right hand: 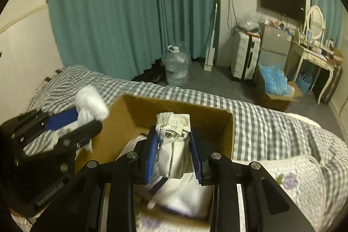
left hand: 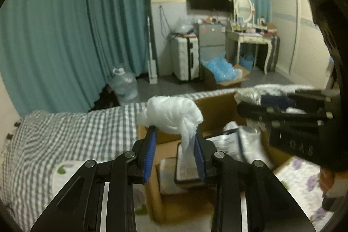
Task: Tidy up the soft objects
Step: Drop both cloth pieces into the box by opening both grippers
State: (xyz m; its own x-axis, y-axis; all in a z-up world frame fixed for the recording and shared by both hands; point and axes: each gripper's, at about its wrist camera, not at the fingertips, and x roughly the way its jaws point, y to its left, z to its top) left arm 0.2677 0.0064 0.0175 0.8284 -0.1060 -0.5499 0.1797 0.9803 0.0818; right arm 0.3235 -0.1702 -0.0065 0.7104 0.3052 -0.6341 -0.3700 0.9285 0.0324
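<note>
I'm clamping left gripper point(left hand: 175, 134) on limp white cloth point(left hand: 174, 114), right gripper point(right hand: 174, 140) pinching soft rolled bundle point(right hand: 174, 138) mid-body over box point(right hand: 174, 105)

White bundle point(left hand: 174, 114), cream pouch point(right hand: 174, 145), both gripper-held.

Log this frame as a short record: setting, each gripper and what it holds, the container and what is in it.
setting: bed with checked cover
left gripper: shut on white bundle, raised over the box's near edge
right gripper: shut on cream roll, above the box
box: open cardboard, on the bed
box contents: white packets; exact items unclear
</note>
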